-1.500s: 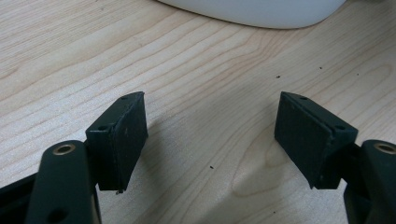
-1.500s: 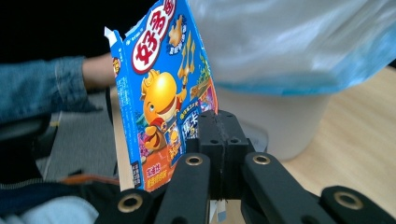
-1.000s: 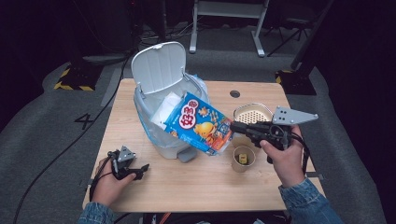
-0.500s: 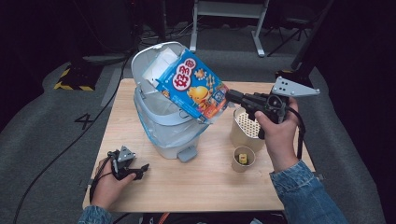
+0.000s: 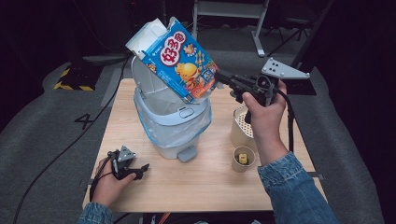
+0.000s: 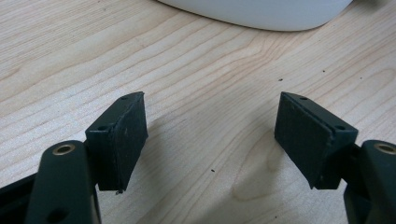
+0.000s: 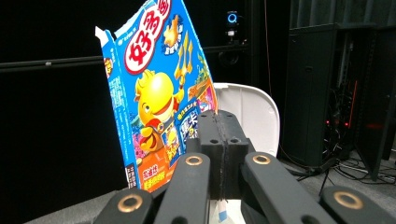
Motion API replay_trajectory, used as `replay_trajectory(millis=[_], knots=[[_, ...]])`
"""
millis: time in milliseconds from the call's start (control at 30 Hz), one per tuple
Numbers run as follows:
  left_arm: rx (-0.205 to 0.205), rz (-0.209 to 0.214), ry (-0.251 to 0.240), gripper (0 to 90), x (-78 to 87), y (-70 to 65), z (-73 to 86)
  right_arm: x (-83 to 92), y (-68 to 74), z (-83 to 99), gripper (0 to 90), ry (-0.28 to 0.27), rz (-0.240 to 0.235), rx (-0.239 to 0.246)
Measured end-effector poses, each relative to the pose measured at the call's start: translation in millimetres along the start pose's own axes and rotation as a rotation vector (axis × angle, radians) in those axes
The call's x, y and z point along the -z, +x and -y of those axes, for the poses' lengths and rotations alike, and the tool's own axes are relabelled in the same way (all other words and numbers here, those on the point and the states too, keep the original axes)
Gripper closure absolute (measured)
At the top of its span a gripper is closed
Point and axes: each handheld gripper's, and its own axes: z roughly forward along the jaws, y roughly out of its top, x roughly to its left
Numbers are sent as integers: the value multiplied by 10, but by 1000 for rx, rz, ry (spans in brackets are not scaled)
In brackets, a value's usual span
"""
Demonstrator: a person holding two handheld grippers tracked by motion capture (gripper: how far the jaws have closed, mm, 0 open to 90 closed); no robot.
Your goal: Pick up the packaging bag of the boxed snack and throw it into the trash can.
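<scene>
A blue snack box [image 5: 180,60] with a yellow cartoon figure hangs tilted in the air above the white pedal bin [image 5: 170,123], its torn white flap up and to the left. My right gripper [image 5: 219,77] is shut on the box's lower right corner. In the right gripper view the box [image 7: 156,93] stands up from the closed jaws, with the bin's raised lid [image 7: 247,121] behind it. My left gripper [image 5: 140,169] rests low on the table near the front left, open, nothing between its pads [image 6: 123,135].
A perforated tan cylinder [image 5: 243,128] and a small paper cup [image 5: 243,158] holding something yellow stand right of the bin, under my right forearm. The wooden table [image 5: 201,186] has bare surface along its front. The bin's white base [image 6: 261,11] lies just ahead of the left gripper.
My right gripper has lifted the snack box from beside the bin to high above it, carrying it up and leftward. The left gripper has stayed put.
</scene>
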Motion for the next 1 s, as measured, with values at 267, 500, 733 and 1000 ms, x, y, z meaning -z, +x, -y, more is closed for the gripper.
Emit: replay_trajectory(millis=[267,500,733,1000], knots=[[-2,-1,1,256,-3,0,-3,-229,-55,22,900,-2,16,-27],[-2,-1,1,256,-2,1,-3,-459,-79,51,900,1,36,-48],[-4,-3,2,255,-5,3,-6,-622,-98,151,900,7,50,-56],[1,0,2,249,-13,-4,-13,-649,-119,190,900,-4,54,-63]])
